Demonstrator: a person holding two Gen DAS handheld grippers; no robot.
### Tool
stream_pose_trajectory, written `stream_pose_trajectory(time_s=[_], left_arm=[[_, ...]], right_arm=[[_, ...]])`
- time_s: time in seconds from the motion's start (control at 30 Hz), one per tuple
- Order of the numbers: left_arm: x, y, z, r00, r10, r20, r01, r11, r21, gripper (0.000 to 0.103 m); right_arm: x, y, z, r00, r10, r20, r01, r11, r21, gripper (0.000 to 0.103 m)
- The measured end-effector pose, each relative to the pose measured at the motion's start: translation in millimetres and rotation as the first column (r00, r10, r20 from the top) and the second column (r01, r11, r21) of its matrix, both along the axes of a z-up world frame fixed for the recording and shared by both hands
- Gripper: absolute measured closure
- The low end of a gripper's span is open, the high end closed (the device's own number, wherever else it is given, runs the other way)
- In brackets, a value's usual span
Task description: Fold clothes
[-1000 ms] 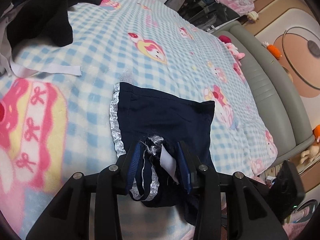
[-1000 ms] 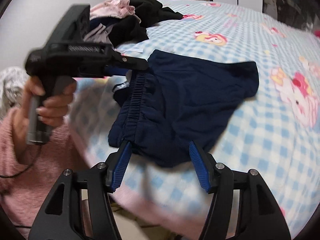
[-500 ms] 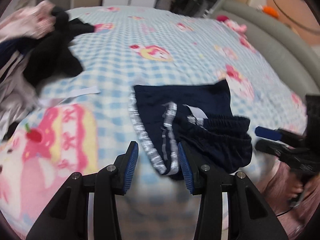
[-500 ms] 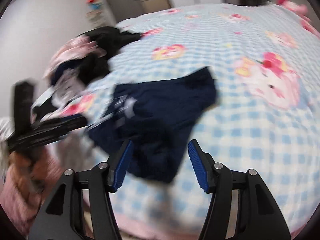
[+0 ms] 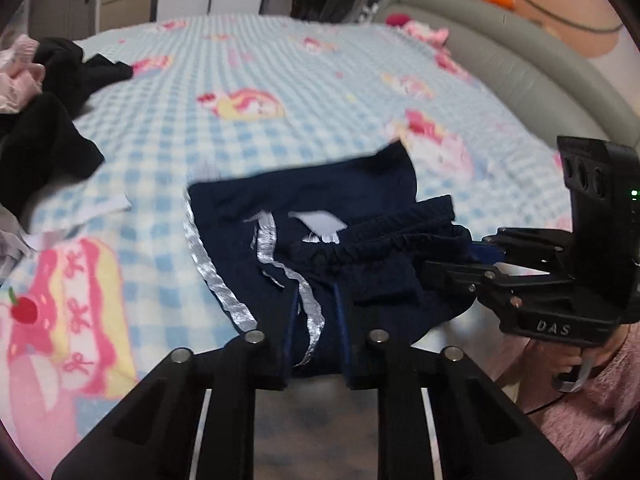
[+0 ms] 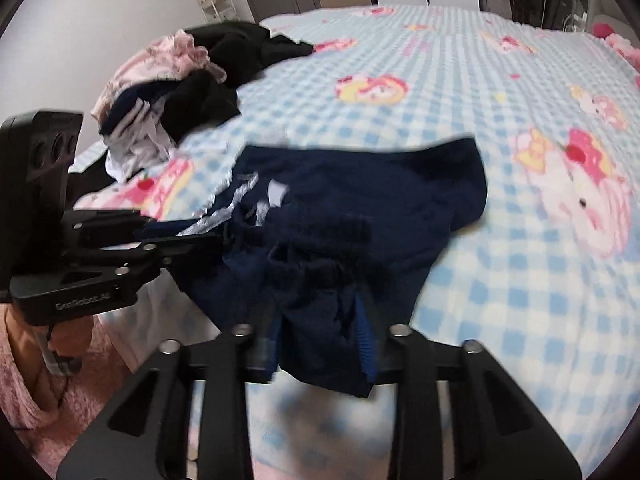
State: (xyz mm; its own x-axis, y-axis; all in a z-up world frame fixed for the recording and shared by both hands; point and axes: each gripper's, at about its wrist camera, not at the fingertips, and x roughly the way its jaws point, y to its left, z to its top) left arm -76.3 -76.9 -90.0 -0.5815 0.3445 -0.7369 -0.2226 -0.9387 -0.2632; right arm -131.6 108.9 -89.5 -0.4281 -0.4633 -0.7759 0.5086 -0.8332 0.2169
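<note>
The navy shorts (image 5: 320,232) lie at the near edge of the bed (image 5: 280,80), long axis left to right. The left gripper (image 5: 316,320) clamps their near-left striped hem, the right gripper (image 6: 320,328) their near-right waistband; the free cloth lies beyond both.

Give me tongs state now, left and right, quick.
Left tongs: closed on the navy shorts, at the edge with the silver trim.
Right tongs: closed on the same shorts, on bunched fabric at their near edge.
</note>
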Motion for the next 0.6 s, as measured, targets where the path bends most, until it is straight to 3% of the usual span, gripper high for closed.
stream_pose_trajectory(time_s=[0.1,0.2,0.3,0.37,0.43,0.47,0.5,0.6], left_arm=[[-9.8,-8.5,12.8,1.0,-0.001,-0.018,0.003,0.997,0.083,0.089],[-23.1,-11.2,27.7,0.998,0.007,-0.07,-0.001,0.997,0.073,0.091],[-37.4,-14.4,30.1,0.996,0.029,-0.088,-0.025,0.998,0.049,0.09],[-49.8,-20.7,10.9,0.998,0.064,-0.022,-0.063,0.997,0.033,0.09],[-61.5,-28.6,-18.7,0.99,0.102,0.096,-0.103,0.995,0.011,0.089],[-62.1,-31.5,-27.2,0.986,0.101,0.134,-0.105,0.994,0.025,0.086],[-60.9,-34.0,-33.7,0.982,0.093,0.165,-0.102,0.994,0.047,0.077],[-51.3,-37.5,-21.4,0.992,0.036,0.118,-0.056,0.984,0.169,0.047]], right_arm=[[-8.6,3.6,15.2,1.0,-0.002,-0.021,0.001,0.999,-0.046,0.079],[-24.7,3.7,24.8,0.999,-0.033,-0.029,0.03,0.995,-0.09,0.079],[-40.2,-6.8,28.9,0.996,-0.059,-0.073,0.054,0.996,-0.077,0.077],[-53.5,-15.6,19.5,0.994,-0.079,-0.07,0.076,0.996,-0.04,0.039],[-69.3,-21.8,-2.7,0.993,-0.11,-0.033,0.111,0.993,0.03,0.035],[-77.1,-23.1,-15.8,0.991,-0.131,0.011,0.13,0.989,0.068,0.035],[-82.0,-22.4,-25.7,0.987,-0.151,0.059,0.145,0.986,0.085,0.035],[-72.6,-10.0,-21.5,0.981,-0.181,0.076,0.182,0.983,-0.014,0.035]])
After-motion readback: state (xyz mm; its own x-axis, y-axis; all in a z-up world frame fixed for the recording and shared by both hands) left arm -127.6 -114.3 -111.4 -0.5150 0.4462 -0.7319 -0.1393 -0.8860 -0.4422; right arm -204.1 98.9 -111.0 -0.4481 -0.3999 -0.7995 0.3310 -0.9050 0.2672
